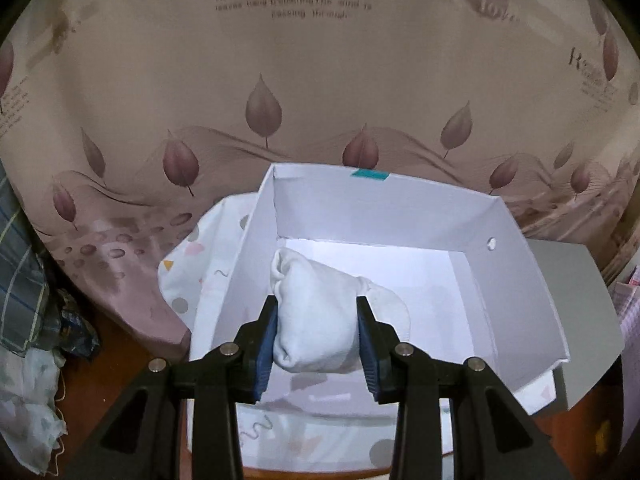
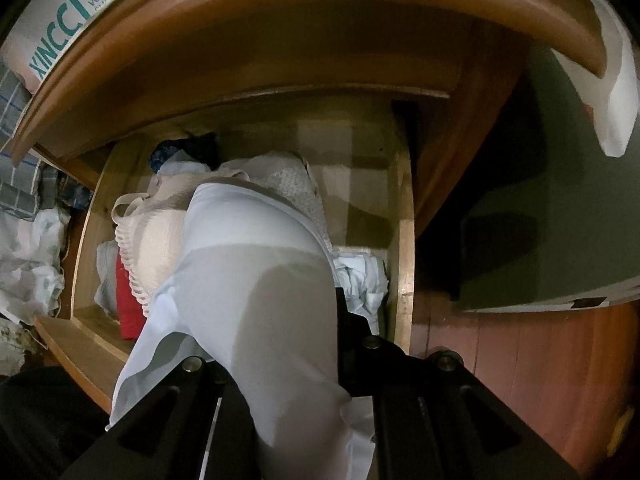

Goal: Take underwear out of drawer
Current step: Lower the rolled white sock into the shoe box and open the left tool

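In the left wrist view my left gripper [image 1: 318, 340] is shut on a rolled white garment [image 1: 320, 320] and holds it over the inside of a white cardboard box [image 1: 380, 208]. In the right wrist view my right gripper [image 2: 280, 320] is draped by pale blue underwear [image 2: 256, 280] that hides its fingers; the cloth hangs from it above the open wooden drawer [image 2: 404, 240]. The drawer holds lace cream underwear [image 2: 156, 236], a red piece [image 2: 128, 312], dark cloth [image 2: 188, 152] and crumpled white cloth [image 2: 360, 280].
The box stands on a patterned white cloth [image 1: 208, 264] beside a leaf-printed pink bedsheet [image 1: 280, 80]. Plaid and white clothes [image 1: 24, 320] lie at the left. A grey box [image 1: 576, 320] is at the right. A wooden top [image 2: 280, 20] overhangs the drawer.
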`<action>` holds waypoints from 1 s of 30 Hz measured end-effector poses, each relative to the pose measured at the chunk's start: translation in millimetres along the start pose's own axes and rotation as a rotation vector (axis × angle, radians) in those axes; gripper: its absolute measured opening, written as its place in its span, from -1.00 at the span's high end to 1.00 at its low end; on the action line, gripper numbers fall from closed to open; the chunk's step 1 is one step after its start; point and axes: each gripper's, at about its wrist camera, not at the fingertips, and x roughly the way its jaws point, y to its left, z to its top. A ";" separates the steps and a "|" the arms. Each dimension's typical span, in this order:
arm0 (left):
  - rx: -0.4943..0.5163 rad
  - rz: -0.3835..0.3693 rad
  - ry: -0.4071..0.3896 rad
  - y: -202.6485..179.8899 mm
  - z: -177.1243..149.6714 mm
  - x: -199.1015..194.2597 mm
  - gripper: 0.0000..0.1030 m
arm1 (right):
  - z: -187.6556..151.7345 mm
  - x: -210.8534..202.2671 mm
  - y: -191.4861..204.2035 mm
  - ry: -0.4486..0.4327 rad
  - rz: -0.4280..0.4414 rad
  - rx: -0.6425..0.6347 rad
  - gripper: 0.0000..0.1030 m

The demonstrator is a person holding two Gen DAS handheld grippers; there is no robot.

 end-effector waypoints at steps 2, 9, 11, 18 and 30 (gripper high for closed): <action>-0.005 0.006 0.025 -0.5 -2.9 10.8 0.29 | -0.1 0.9 0.8 0.005 0.008 0.002 0.80; -0.033 0.027 0.101 1.0 -19.8 23.3 0.29 | 2.2 1.5 2.3 0.008 0.020 -0.004 0.79; -0.022 0.037 0.101 -4.1 -24.7 18.5 0.29 | 2.3 0.2 2.2 0.004 0.023 -0.005 0.79; -0.081 0.050 0.142 -10.4 -32.2 8.2 0.29 | 2.4 -0.9 3.2 0.004 0.024 -0.005 0.79; -0.072 0.099 0.075 -8.6 -27.0 5.3 0.12 | 3.0 -3.0 4.9 0.002 0.030 -0.003 0.79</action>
